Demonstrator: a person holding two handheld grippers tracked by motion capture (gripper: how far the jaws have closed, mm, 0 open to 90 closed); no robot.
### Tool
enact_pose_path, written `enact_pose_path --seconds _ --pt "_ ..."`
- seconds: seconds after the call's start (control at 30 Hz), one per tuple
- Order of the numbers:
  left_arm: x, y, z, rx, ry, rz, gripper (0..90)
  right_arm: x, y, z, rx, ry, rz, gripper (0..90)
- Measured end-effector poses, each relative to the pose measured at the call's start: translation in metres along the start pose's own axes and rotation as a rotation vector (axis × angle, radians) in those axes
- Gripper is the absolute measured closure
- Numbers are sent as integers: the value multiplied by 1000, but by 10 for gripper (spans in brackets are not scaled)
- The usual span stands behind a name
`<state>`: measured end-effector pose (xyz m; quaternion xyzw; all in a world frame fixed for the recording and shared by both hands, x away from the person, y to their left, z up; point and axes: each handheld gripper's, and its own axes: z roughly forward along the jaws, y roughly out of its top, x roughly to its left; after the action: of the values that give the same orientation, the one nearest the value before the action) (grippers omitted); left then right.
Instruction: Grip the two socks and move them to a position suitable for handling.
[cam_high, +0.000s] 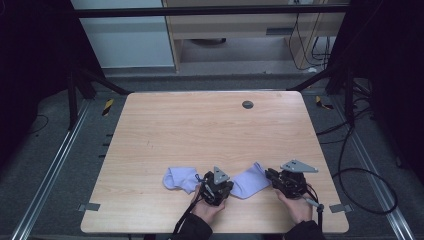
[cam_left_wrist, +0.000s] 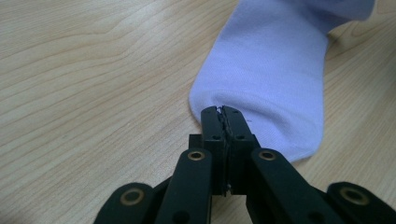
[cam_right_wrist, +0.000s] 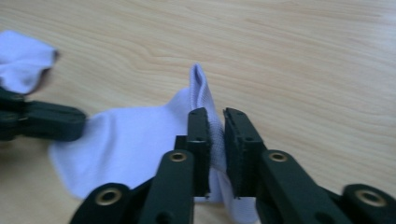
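Socks lie side by side near the front edge of a pale wooden worktop (cam_high: 210, 125), where a person seated at it works a tool in each hand. The left tool (cam_left_wrist: 223, 111) is clenched tight on the edge of one pale lilac sock (cam_left_wrist: 275, 79), its jaws pressed together with a sliver of fabric between them; in the high view that tool sits between the two socks. The right tool (cam_right_wrist: 215, 114) straddles a raised fold of the right sock (cam_right_wrist: 130, 144), its jaws slightly apart and the ribbed cloth standing in the gap, not visibly pinched. The left tool's dark arm crosses the left edge of the right gripper view, just beside the same sock. A small dark round disc (cam_high: 247, 104) sits far off near the worktop's back edge. Cables (cam_high: 360, 170) trail over the grey floor to the right, and black frame bars stand around the worktop.
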<state>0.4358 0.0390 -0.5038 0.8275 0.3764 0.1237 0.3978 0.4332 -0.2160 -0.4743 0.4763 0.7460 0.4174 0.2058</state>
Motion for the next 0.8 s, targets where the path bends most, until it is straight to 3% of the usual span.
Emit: enact_pose_path --seconds 0.1,0.17,0.23,0.33,0.57,0.8 --pt "0 0 -1 -6 1 -6 851 -8 3 4 -7 -62 -23 697" --pt "1 0 -3 -12 0 -9 821 -11 4 4 -14 -76 -20 684" --pt "1 1 -7 -23 16 -6 726 -19 4 0 -24 -77 -8 657" --pt "2 0 -10 -24 21 -13 676 -24 -1 -3 -1 -73 -11 639" --pt "-1 -2 -7 -9 31 -17 669 -35 -9 8 68 -72 9 639" --pt "-3 -3 -5 -2 26 -25 746 -43 -11 24 97 -53 16 674"
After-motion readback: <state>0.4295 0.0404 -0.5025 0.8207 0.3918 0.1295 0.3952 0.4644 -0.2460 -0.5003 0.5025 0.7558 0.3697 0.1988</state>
